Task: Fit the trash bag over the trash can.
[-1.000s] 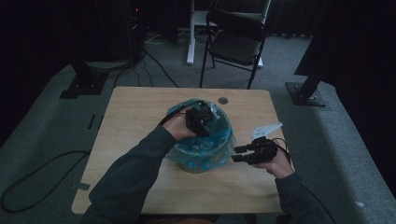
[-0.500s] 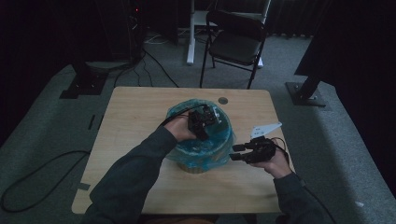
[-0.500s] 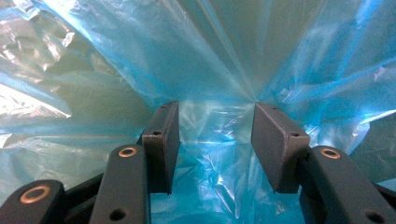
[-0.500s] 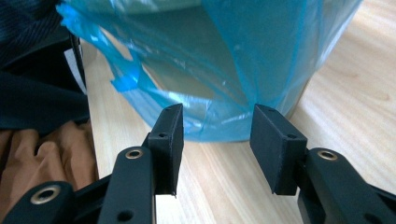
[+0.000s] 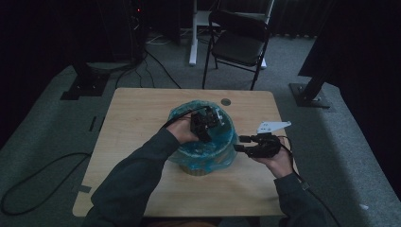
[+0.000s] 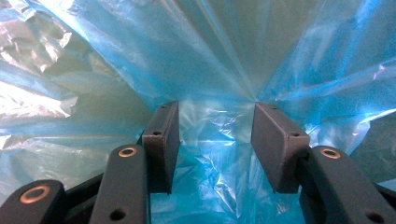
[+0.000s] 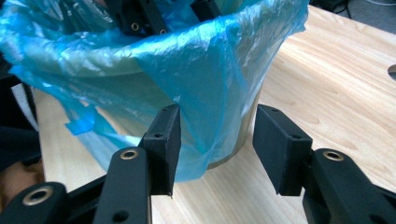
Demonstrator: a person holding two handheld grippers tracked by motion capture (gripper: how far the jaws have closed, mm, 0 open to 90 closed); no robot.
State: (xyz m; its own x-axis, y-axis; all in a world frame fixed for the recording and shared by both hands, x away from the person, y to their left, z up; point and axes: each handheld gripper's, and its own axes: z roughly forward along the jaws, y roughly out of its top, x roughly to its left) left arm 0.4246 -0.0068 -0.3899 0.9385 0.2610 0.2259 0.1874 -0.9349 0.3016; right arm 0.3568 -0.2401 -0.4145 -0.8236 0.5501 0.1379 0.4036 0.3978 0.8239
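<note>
A pale wooden tabletop [image 5: 127, 142] is seen, on which a small bin [image 5: 204, 168] lined with a blue plastic bag [image 5: 222, 142] is stood near the middle.

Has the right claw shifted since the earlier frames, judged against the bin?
No. In the high view the right claw sits beside the bin, at its blue liner, as before. Its jaws stand open.

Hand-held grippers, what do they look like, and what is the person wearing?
Each hand-held gripper, left and right, is black, with two flat, blocky jaws and brass-ringed screw holes. The right one carries a grey three-cornered plate, and thin black cables trail away. The person wears dark long sleeves.
</note>
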